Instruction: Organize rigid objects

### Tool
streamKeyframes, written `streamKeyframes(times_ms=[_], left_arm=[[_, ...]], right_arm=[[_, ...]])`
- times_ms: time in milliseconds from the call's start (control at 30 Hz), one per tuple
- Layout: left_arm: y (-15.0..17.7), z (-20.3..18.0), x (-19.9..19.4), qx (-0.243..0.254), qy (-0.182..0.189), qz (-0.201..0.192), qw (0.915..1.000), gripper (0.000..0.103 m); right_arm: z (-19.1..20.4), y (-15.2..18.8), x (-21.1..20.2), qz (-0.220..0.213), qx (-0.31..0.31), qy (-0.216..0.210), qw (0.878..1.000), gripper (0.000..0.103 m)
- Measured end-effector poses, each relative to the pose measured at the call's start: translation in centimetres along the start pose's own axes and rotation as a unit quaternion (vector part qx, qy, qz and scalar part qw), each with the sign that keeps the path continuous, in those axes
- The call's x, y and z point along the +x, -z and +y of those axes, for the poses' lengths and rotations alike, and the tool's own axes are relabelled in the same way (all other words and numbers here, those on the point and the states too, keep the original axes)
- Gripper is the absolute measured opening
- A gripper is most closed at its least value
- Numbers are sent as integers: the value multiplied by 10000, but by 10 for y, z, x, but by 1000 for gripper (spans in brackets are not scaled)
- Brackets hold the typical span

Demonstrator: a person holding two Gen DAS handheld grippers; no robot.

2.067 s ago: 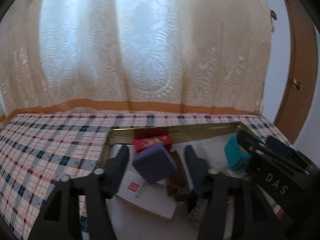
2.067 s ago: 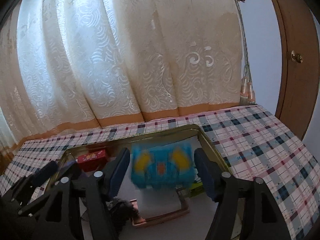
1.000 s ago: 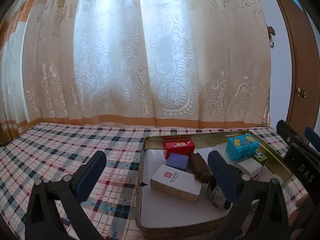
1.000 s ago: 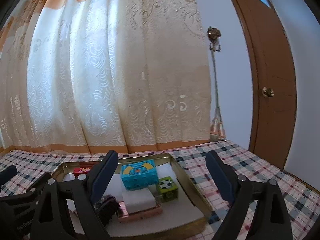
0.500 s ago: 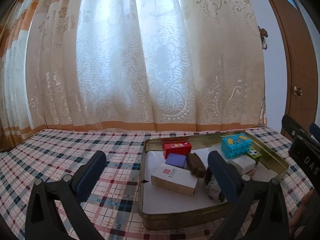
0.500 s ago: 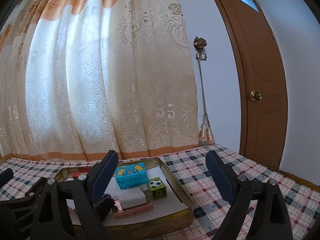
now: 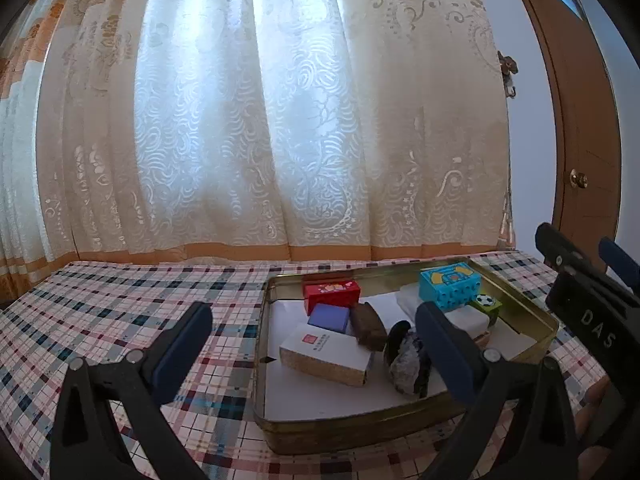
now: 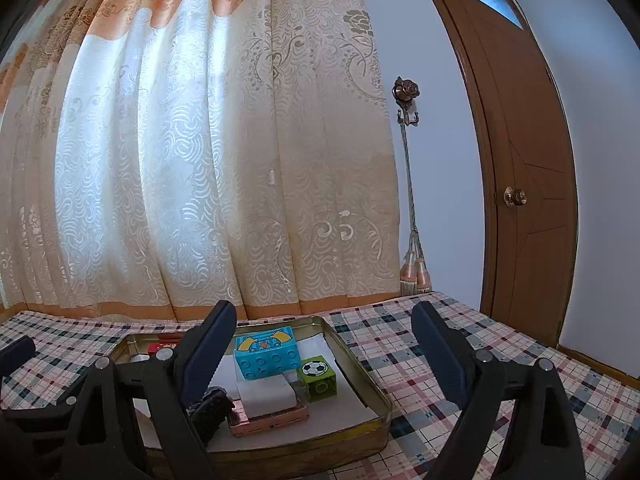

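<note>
A shallow gold metal tray (image 7: 532,316) (image 8: 368,384) sits on the plaid tablecloth and holds several small rigid items. Inside lie a red box (image 7: 331,295), a purple block (image 7: 329,317), a brown bar (image 7: 368,325), a white carton (image 7: 324,354), a dark crumpled lump (image 7: 406,360), a cyan toy brick (image 7: 450,284) (image 8: 266,352), a green football cube (image 7: 485,304) (image 8: 318,373), and a white block (image 8: 266,396) on a pink case (image 8: 272,420). My left gripper (image 7: 312,352) is open and empty, hovering before the tray. My right gripper (image 8: 324,354) is open and empty too, held back from the tray's near right corner.
The plaid tablecloth (image 7: 120,308) (image 8: 460,344) spreads left and right of the tray. Cream lace curtains (image 7: 260,120) hang behind the table. A brown door (image 8: 528,184) stands at the right, with a tassel tieback (image 8: 414,268) on a wall hook.
Both grippers pulled back and up from the tray and opened, leaving the purple block and the cyan brick lying in it. Over the last half second the views hardly shift.
</note>
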State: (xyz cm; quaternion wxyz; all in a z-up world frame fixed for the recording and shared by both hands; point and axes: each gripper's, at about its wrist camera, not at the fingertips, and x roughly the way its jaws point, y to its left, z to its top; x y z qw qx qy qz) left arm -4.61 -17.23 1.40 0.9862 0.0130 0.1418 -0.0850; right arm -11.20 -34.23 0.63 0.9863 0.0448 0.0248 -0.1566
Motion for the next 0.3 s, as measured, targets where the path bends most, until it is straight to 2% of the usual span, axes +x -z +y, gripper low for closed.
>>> streamKeyframes(times_ms=[300], left_arm=[[0, 4, 2, -75, -12, 62, 10000, 103]], right_arm=[[0, 0, 0, 35, 9, 3, 10000, 91]])
